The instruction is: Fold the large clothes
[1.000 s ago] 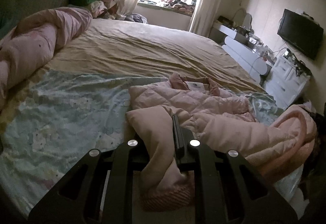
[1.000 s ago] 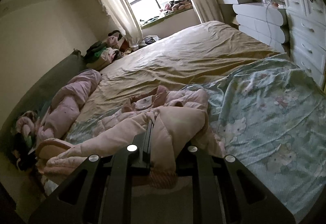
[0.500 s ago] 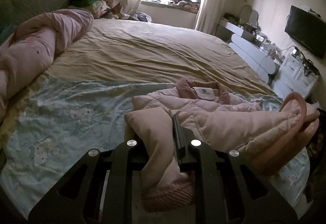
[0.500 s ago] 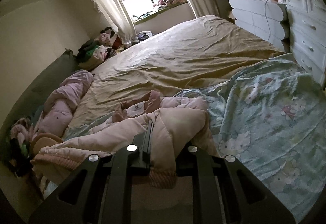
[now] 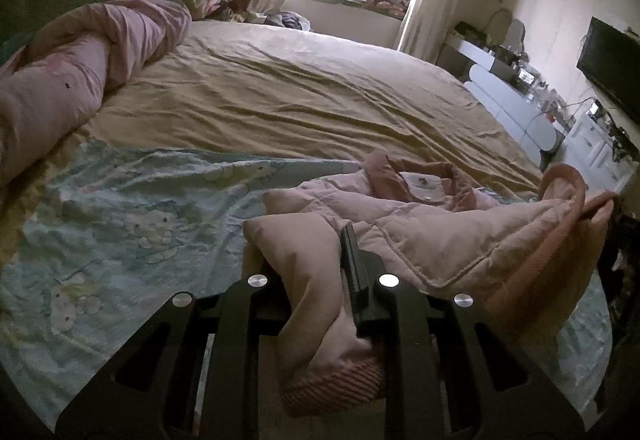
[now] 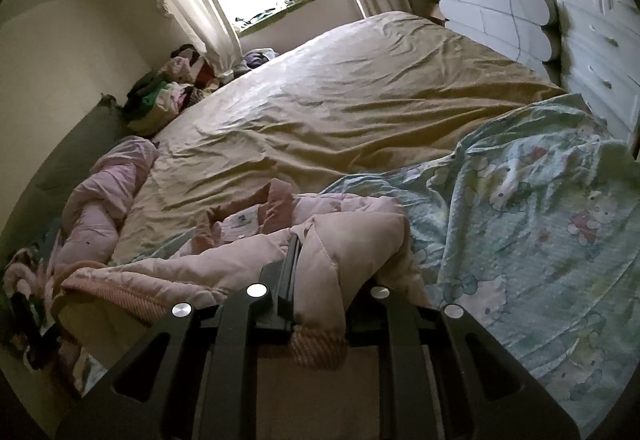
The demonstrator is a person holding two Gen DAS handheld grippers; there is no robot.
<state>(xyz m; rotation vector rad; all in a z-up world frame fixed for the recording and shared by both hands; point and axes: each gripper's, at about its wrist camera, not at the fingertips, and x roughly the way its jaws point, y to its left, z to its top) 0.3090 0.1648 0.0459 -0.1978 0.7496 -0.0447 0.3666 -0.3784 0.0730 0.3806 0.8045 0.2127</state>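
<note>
Both claws, left gripper (image 5: pixel 320 260) and right gripper (image 6: pixel 320 264), are clamped on the pink padded jacket's (image 5: pixel 440 240) hem over the cartoon-print sheet (image 5: pixel 120 208), collar end on the bed: first fold underway, you've the rest left.

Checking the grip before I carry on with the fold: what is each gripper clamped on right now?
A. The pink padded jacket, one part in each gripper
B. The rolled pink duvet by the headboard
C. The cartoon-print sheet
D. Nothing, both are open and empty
A: the left gripper and the right gripper each pinch a fold of the pink padded jacket, its ribbed hem hanging below the jaws.
</note>
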